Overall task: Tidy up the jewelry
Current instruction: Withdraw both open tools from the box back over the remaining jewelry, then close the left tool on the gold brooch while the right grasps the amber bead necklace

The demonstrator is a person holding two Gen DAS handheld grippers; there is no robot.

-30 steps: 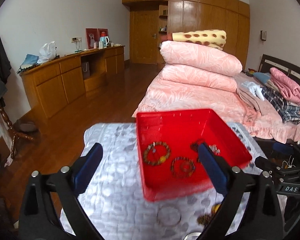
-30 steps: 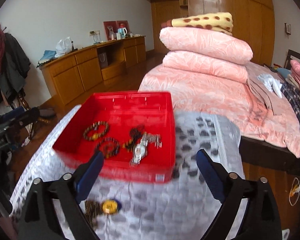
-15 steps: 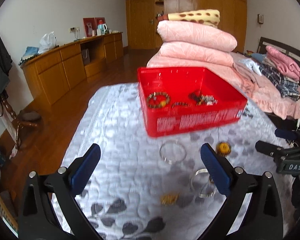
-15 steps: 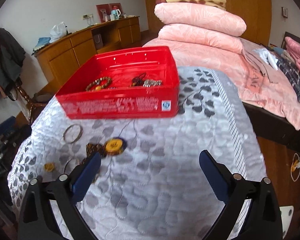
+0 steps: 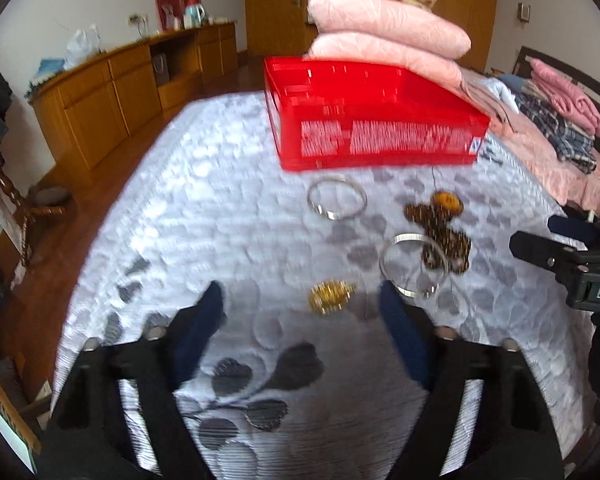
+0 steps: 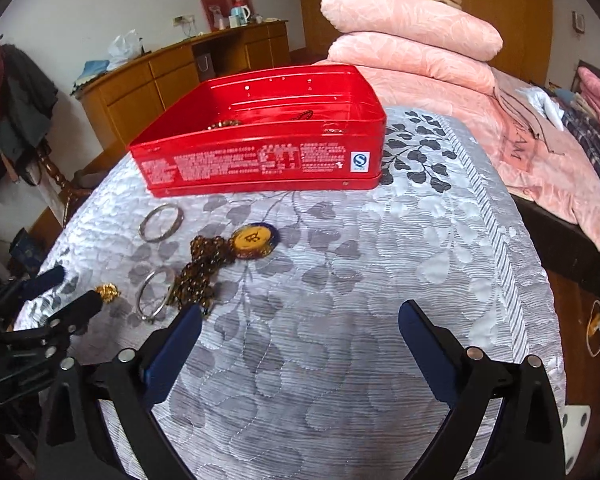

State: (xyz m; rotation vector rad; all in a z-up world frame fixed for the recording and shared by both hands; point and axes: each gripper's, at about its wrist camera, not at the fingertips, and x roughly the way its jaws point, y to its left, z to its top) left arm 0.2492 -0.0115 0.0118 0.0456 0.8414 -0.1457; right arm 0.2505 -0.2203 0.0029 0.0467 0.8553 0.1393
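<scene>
A red tin [image 5: 372,128] [image 6: 260,160] stands at the far side of a silver quilted cloth [image 6: 340,280], with beaded pieces showing over its rim. In front of it lie two silver bangles [image 5: 337,200] [image 5: 414,266], a brown bead necklace [image 5: 446,240] [image 6: 198,276] with an amber pendant [image 6: 254,240], and a small gold ornament [image 5: 330,298] [image 6: 107,292]. My left gripper [image 5: 300,300] [image 6: 74,290] hangs low over the cloth, its jaws closing, with the gold ornament between the fingertips and untouched. My right gripper [image 6: 300,312] stands open over bare cloth.
A bed with stacked pink quilts [image 6: 412,40] and folded clothes [image 5: 560,120] lies behind and to the right. A long wooden sideboard [image 5: 120,92] runs along the left wall. The cloth's edges drop to wooden floor [image 5: 40,280] on the left and right.
Both grippers have sunk toward the cloth, so the tin now shows side-on. The left jaws have narrowed and the gold ornament now lies between their tips.
</scene>
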